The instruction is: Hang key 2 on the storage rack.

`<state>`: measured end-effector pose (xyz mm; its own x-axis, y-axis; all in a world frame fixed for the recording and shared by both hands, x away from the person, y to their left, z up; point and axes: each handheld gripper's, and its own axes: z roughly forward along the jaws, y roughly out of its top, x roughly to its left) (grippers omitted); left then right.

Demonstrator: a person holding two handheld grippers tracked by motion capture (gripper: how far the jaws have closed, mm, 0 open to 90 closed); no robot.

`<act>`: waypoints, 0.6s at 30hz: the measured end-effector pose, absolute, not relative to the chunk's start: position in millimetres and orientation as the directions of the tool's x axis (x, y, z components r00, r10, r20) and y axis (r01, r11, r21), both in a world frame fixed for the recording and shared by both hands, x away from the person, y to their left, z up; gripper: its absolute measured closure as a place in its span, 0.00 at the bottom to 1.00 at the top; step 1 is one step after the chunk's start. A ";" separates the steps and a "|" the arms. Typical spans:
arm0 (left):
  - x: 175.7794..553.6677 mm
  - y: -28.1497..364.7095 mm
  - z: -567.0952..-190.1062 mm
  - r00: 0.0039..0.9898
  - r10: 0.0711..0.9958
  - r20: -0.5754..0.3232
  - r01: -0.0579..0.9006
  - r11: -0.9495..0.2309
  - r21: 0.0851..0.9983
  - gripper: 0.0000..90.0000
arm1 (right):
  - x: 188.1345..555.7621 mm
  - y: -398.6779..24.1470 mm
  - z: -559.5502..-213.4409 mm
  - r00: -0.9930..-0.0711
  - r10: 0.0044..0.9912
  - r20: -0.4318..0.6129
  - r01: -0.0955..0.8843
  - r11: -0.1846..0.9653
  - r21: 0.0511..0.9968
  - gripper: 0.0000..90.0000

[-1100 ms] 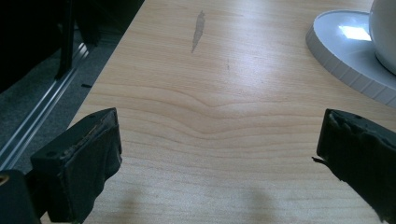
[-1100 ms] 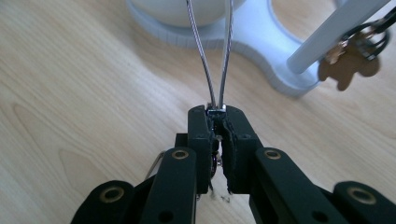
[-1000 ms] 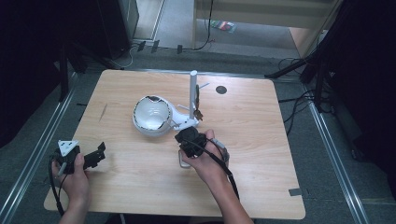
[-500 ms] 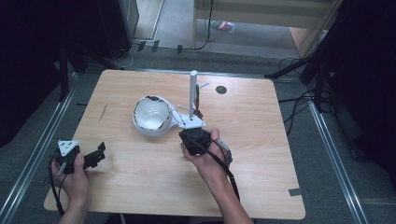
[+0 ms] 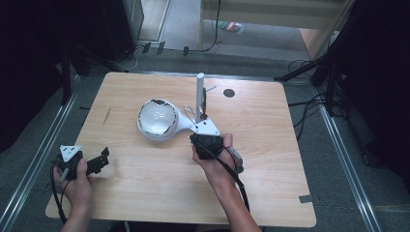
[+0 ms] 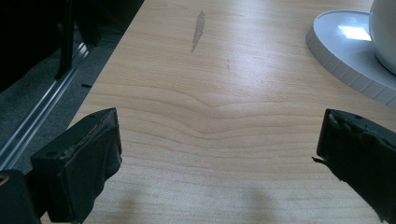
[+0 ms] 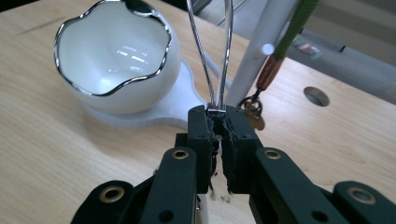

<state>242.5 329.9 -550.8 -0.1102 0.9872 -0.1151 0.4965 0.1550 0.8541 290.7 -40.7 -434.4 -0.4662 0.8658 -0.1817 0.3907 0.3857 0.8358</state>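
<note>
Beside white bowl [image 7: 116, 60], right claw [image 7: 217, 116] pinching wire loop [image 7: 215, 56]

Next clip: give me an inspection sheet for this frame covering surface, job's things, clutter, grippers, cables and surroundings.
Surface: wooden table, with a dark streak and a round hole.
Job's things: white bowl with a wavy silver rim on a white stand base; upright white post; thin wire loop; green cord with a brown end and metal clasp hanging by the post.
Clutter: nothing seen.
Grippers: left hand-held gripper open above bare wood; right hand-held gripper shut on the wire loop's lower end.
Cables: black gripper cable along the right forearm; floor cables right of the table.
Surroundings: grey floor, metal rails, dark equipment.
</note>
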 end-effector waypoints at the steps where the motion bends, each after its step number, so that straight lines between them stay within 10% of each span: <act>1: 242.5 329.9 -550.8 -0.110 0.987 -0.115 0.497 0.155 0.854 0.00 | 290.3 -41.2 -434.0 -0.456 0.872 -0.179 0.388 0.376 0.842 0.93; 18: 242.4 329.8 -550.7 -0.111 0.987 -0.114 0.498 0.154 0.853 0.00 | 293.8 -48.7 -436.8 -0.384 0.906 -0.178 0.372 0.329 0.868 0.93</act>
